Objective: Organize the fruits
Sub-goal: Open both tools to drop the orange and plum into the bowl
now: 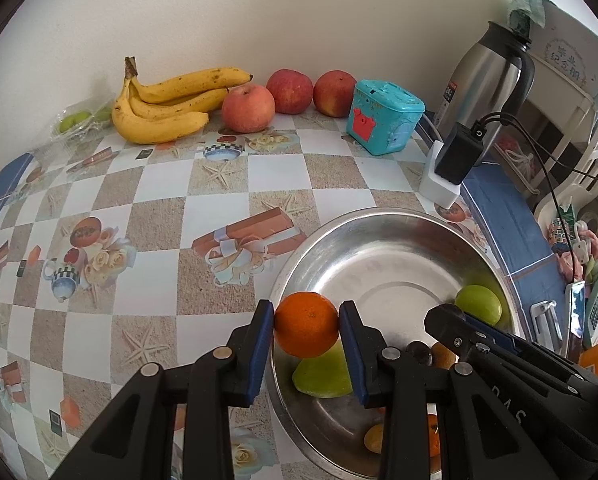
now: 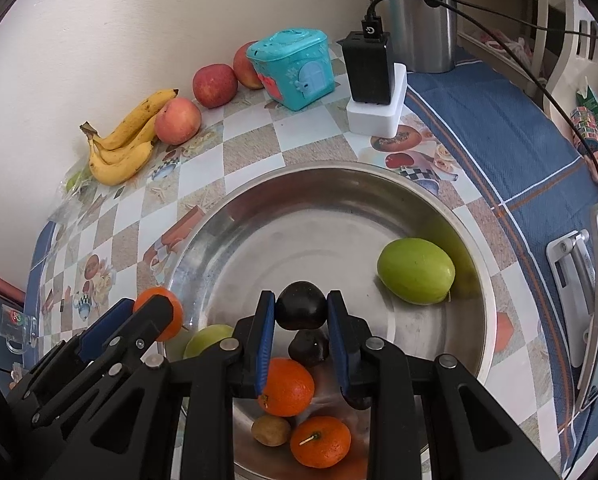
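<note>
Fruits lie partly in the steel basin [image 2: 439, 208]: a green fruit [image 2: 416, 271], two mandarins [image 2: 289, 387] and a second dark fruit [image 2: 309, 347]. The left gripper [image 1: 307, 322] clamps an orange mandarin [image 1: 306, 324] over the basin's rim. The right gripper [image 2: 301, 308] pinches a dark plum-like fruit [image 2: 301, 305] above the basin. Bananas [image 1: 167, 104] and three apples [image 1: 247, 108] sit by the wall.

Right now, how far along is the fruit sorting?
Done: bananas and three apples lined up along the wall. In hand: left tongs grip an orange, right tongs grip a dark fruit, both above the steel bowl. Left in the bowl: two oranges, green fruits, another dark fruit, a small brown one.
</note>
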